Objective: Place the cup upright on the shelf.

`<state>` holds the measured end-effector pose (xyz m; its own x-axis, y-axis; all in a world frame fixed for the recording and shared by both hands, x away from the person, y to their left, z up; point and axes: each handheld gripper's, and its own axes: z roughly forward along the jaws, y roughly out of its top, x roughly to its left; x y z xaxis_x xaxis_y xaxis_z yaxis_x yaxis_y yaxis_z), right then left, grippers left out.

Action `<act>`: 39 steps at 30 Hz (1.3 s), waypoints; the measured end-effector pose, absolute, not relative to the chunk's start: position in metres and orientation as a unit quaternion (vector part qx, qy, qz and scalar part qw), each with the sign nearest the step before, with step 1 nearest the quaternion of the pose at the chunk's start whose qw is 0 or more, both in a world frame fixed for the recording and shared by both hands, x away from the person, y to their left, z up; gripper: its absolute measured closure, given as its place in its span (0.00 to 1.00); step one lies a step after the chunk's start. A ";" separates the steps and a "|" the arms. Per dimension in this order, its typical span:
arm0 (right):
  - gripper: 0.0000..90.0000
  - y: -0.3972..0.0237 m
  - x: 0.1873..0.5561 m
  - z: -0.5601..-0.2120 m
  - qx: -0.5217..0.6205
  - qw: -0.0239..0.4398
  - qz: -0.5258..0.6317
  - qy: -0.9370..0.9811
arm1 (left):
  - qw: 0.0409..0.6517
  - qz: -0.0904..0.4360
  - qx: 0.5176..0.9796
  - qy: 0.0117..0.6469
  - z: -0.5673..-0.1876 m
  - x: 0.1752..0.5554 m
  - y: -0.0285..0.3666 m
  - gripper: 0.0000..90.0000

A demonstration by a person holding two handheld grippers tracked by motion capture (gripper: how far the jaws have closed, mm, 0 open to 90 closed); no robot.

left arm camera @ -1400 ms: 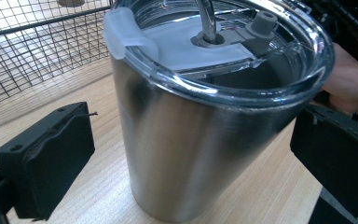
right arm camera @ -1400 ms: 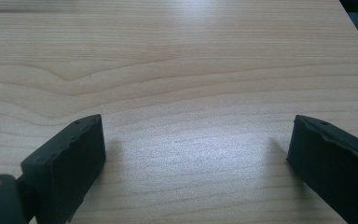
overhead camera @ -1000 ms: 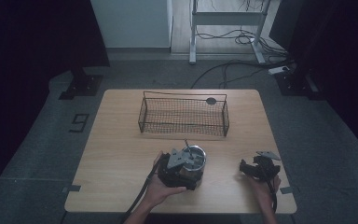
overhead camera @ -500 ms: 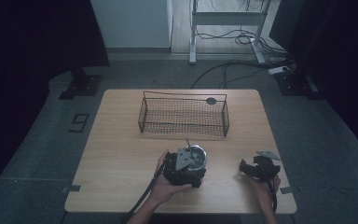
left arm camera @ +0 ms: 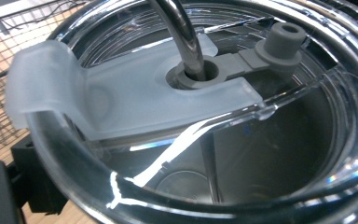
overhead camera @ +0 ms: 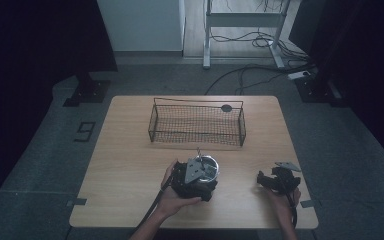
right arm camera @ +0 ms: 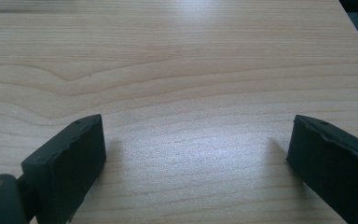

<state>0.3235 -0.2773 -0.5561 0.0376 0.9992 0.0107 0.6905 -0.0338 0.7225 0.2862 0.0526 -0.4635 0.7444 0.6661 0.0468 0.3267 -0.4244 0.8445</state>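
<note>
My left gripper [overhead camera: 192,175] sits against the tumbler [overhead camera: 209,167], near the middle of the desk's [overhead camera: 130,165] front edge. Its jaws have just been closing with the tumbler between them. In the left gripper view one black jaw lies tight against the tumbler's wall, so I judge they now clamp its body below the rim. I took it low on the side because the top gives no hold: a clear lid [left arm camera: 135,98] covers it, and a bent metal straw [left arm camera: 182,32] rises through the grey plug in its middle. A side grip also keeps the tumbler upright, so the straw stays put.

My right gripper [overhead camera: 275,181] rests near the front right corner, well apart from the tumbler. Its jaws are spread wide over bare wood with nothing between them [right arm camera: 196,135], so it is out of the way.

Beyond the tumbler, toward the desk's back edge, stands the wire basket [overhead camera: 198,140], with bare wood between the two. A small dark disc [overhead camera: 226,107] sits by its back right rim. If the tumbler goes in there, I think it must clear the near wall, and the tall straw could catch on it.
</note>
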 end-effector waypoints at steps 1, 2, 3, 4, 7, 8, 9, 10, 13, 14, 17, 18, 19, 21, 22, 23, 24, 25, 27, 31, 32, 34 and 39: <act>0.04 -0.277 0.323 -0.556 0.664 0.280 0.276 0.636 | 0.446 0.188 0.821 0.304 -0.462 0.287 0.055 0.05; 0.04 -0.277 0.323 -0.556 0.664 0.280 0.276 0.636 | 0.450 0.185 0.818 0.307 -0.461 0.288 0.056 0.05; 0.04 -0.277 0.323 -0.556 0.664 0.280 0.276 0.636 | 0.453 0.182 0.817 0.308 -0.459 0.289 0.058 0.05; 0.04 -0.277 0.323 -0.556 0.664 0.280 0.276 0.636 | 0.454 0.180 0.816 0.310 -0.458 0.289 0.059 0.05; 0.04 -0.277 0.323 -0.556 0.664 0.280 0.276 0.636 | 0.455 0.185 0.813 0.314 -0.453 0.291 0.063 0.05; 0.04 -0.277 0.323 -0.556 0.664 0.280 0.276 0.636 | 0.454 0.187 0.811 0.316 -0.451 0.292 0.064 0.05; 0.04 -0.277 0.323 -0.556 0.664 0.280 0.276 0.636 | 0.454 0.189 0.810 0.319 -0.450 0.293 0.065 0.05; 0.04 -0.277 0.323 -0.556 0.664 0.280 0.276 0.636 | 0.455 0.189 0.809 0.321 -0.448 0.294 0.066 0.05; 0.04 -0.277 0.323 -0.556 0.664 0.280 0.276 0.636 | 0.459 0.187 0.806 0.325 -0.442 0.297 0.069 0.05; 0.04 -0.277 0.323 -0.556 0.664 0.280 0.276 0.636 | 0.460 0.186 0.805 0.325 -0.441 0.298 0.069 0.05; 0.04 -0.277 0.323 -0.556 0.664 0.280 0.276 0.636 | 0.462 0.187 0.804 0.326 -0.436 0.301 0.071 0.05; 0.04 -0.277 0.323 -0.556 0.664 0.280 0.276 0.636 | 0.462 0.188 0.803 0.326 -0.434 0.302 0.072 0.05; 0.04 -0.277 0.323 -0.556 0.664 0.280 0.276 0.636 | 0.462 0.189 0.802 0.328 -0.433 0.303 0.072 0.05; 0.04 -0.277 0.323 -0.556 0.664 0.280 0.276 0.636 | 0.464 0.189 0.799 0.333 -0.429 0.306 0.073 0.05; 0.04 -0.277 0.323 -0.556 0.664 0.279 0.276 0.636 | 0.465 0.189 0.798 0.334 -0.428 0.308 0.074 0.05; 0.04 -0.277 0.323 -0.556 0.664 0.280 0.276 0.636 | 0.466 0.189 0.796 0.336 -0.426 0.309 0.075 0.05; 0.04 -0.277 0.323 -0.556 0.664 0.280 0.276 0.636 | 0.467 0.189 0.795 0.338 -0.424 0.311 0.076 0.05; 0.04 -0.277 0.323 -0.556 0.664 0.280 0.276 0.636 | 0.468 0.189 0.793 0.341 -0.423 0.312 0.077 0.05; 0.04 -0.277 0.324 -0.556 0.665 0.280 0.277 0.635 | 0.471 0.191 0.789 0.346 -0.420 0.315 0.078 0.05; 0.04 -0.277 0.323 -0.556 0.665 0.279 0.276 0.636 | 0.472 0.196 0.785 0.351 -0.416 0.321 0.080 0.05; 0.04 -0.277 0.324 -0.556 0.664 0.280 0.277 0.636 | 0.472 0.195 0.785 0.351 -0.415 0.323 0.080 0.05; 0.04 -0.277 0.324 -0.556 0.664 0.280 0.277 0.636 | 0.472 0.194 0.784 0.354 -0.414 0.325 0.081 0.05; 0.04 -0.277 0.324 -0.556 0.664 0.280 0.277 0.636 | 0.471 0.194 0.781 0.361 -0.413 0.329 0.082 0.05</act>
<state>0.3236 -0.2772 -0.5562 0.0385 0.9992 0.0110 0.6893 -0.0345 0.7237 0.3292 0.0818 -0.4125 0.6638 0.7469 -0.0384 0.3822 -0.2947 0.8758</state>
